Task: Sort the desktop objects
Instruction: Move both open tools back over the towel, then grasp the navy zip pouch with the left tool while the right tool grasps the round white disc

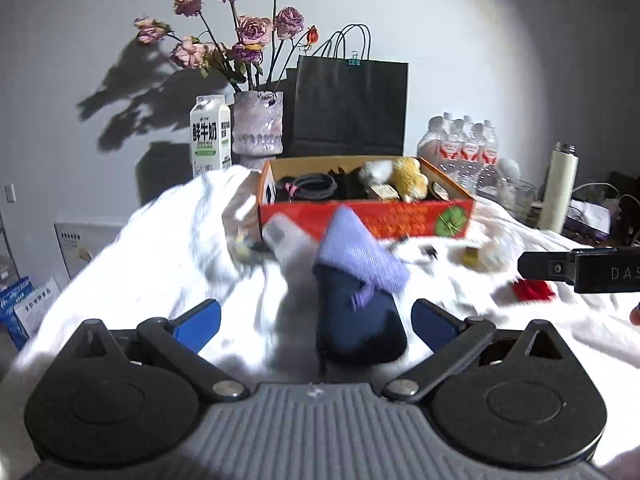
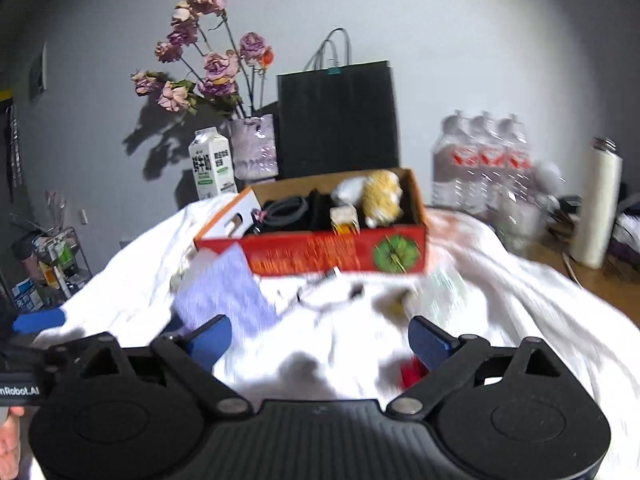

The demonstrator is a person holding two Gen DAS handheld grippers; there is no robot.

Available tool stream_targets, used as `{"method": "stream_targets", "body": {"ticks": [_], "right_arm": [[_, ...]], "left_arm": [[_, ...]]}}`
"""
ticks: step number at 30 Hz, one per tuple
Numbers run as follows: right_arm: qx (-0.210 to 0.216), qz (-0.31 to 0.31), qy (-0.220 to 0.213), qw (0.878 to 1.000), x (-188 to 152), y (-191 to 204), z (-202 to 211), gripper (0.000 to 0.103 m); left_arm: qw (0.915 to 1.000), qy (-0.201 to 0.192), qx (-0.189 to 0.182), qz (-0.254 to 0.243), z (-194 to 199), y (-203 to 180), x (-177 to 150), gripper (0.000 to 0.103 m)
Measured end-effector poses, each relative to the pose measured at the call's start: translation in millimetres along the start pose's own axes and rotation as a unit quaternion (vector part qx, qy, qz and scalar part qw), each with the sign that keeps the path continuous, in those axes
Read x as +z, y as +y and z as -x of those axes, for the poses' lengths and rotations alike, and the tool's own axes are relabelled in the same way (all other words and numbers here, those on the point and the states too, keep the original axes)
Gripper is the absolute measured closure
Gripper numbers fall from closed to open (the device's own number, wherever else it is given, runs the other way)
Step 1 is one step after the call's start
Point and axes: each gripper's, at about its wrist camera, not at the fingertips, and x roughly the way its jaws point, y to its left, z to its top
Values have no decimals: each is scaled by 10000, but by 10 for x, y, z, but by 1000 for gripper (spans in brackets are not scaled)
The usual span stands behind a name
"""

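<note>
A white sheet (image 1: 132, 264) covers the bench, and loose desktop things lie scattered across it in front of an orange cardboard box (image 1: 366, 216) that already holds cables, a plush toy and small items. At far left, a milk carton (image 1: 211, 139) and a vase of dried roses (image 1: 258, 128) stand behind the box, with a black paper bag (image 1: 350, 106) beside them. Moving right, the left gripper (image 1: 316, 320) hangs low over the sheet with its blue pads spread wide; a dark blue pouch (image 1: 360, 326) lies between them, a lilac cloth (image 1: 360, 254) draped over its far end, and the pads press on nothing. Further right, small blurred items and a red object (image 1: 534, 290) rest on the sheet. The right gripper (image 2: 320, 338) is also spread wide and empty, above bare sheet with the red object just beside its right pad. The step in hand looks like reaching for the next item to sort. The next move probably calls for closing squarely on the pouch, then lifting it toward the box.
</note>
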Motion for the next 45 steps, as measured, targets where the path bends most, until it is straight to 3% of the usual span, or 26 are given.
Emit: {"method": "stream_targets", "body": {"ticks": [6, 9, 15, 21, 25, 31, 35, 37, 39, 45], "right_arm": [[-461, 466, -248, 9975, -453, 233, 373, 8], [-297, 459, -200, 9983, -561, 270, 361, 8], [-299, 342, 179, 9988, -583, 251, 165, 9], [-161, 406, 232, 9988, -468, 238, -110, 10], [-75, 378, 260, 9989, -270, 195, -405, 21], [-93, 342, 551, 9979, -71, 123, -892, 44], [-97, 384, 844, 9956, -136, 146, -1097, 46], [-82, 319, 982, 9946, -195, 141, -1171, 54], [-105, 349, 958, 9947, -213, 146, -1168, 57], [-120, 326, 749, 9966, -200, 154, -1013, 62]], "left_arm": [[9999, 95, -49, 80, 161, -6, -207, 0], [9997, 205, -37, 115, 55, -9, -230, 0], [9993, 363, -125, 5, -90, -53, -290, 0], [9989, 381, -230, -123, -392, -97, -154, 0], [9985, 472, -229, -147, -702, -109, -40, 2], [9969, 624, -473, -111, -1005, -125, 49, 19], [9953, 804, -529, -134, -1142, -141, 23, 20], [9944, 893, -557, -90, -1207, -137, -10, 19], [9934, 887, -727, 47, -1208, -104, -14, 36], [9956, 734, -557, -169, -969, -176, -4, 41]]}}
